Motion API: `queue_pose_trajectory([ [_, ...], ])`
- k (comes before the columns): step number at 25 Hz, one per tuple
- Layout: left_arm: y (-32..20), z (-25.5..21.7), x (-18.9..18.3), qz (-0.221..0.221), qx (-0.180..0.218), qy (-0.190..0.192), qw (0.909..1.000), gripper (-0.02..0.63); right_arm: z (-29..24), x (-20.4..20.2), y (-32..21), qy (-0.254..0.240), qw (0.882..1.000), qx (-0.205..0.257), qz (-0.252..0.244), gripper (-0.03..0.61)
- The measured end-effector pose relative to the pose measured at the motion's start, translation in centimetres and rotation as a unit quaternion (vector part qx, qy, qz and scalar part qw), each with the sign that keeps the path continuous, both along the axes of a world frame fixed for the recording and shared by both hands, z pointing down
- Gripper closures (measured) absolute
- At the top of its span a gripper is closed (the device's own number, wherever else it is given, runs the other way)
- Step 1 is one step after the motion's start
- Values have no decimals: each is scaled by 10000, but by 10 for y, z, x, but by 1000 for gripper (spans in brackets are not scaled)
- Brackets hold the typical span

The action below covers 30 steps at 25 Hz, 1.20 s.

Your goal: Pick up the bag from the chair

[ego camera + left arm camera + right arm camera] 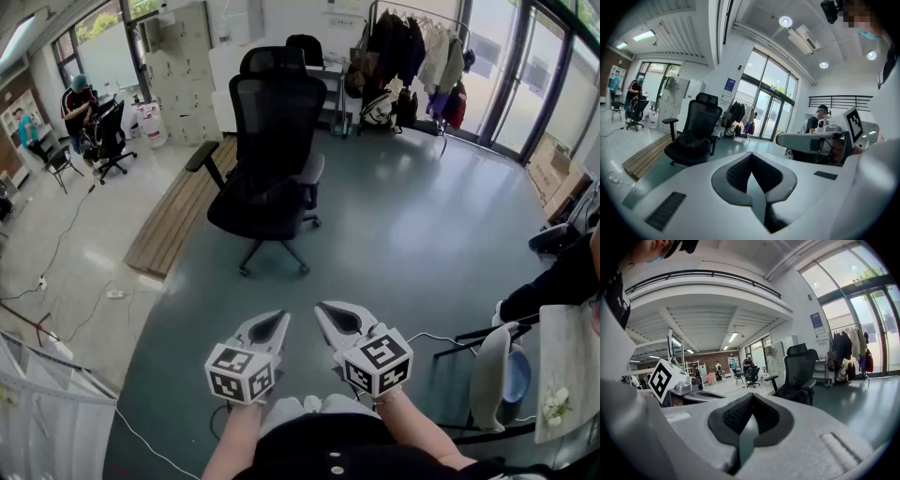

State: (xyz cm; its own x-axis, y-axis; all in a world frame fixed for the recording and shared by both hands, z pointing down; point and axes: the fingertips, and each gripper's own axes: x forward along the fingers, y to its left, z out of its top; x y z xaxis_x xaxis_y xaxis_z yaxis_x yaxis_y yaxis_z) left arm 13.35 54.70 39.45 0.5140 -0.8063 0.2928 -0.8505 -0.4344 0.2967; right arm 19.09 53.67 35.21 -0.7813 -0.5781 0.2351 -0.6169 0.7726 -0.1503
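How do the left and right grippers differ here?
In the head view the left gripper angles up and right, the right gripper up and left, so their tips converge. The right gripper sits slightly higher in frame than the left gripper. Both are shut, empty, and well short of the chair.

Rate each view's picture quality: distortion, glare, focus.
Head view: fisheye bends the glass doors; the black chair reads as one dark mass. Left gripper view: round black border, ceiling lights flare, the left tongs look soft. Right gripper view: windows glare bright.
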Motion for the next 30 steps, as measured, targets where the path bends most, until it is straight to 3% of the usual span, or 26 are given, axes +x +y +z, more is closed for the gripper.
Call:
queue_pose_trajectory([
  [4, -3, 0, -4, -143, 23, 116, 9998, 597, 5, 5, -2, 11, 10000, -50, 5, 581],
  [8, -1, 0, -2, -35, 46, -31, 10000, 597, 8, 5, -1, 4, 9999, -94, -46, 581],
  [20, -4, 13, 11, 52, -109, 43, 9999, 597, 12, 16, -9, -203, 9997, -106, 43, 581],
  [30, -8, 33, 29, 84, -317, 174, 9993, 597, 22, 18, -22, -443, 9980, -428, -140, 581],
])
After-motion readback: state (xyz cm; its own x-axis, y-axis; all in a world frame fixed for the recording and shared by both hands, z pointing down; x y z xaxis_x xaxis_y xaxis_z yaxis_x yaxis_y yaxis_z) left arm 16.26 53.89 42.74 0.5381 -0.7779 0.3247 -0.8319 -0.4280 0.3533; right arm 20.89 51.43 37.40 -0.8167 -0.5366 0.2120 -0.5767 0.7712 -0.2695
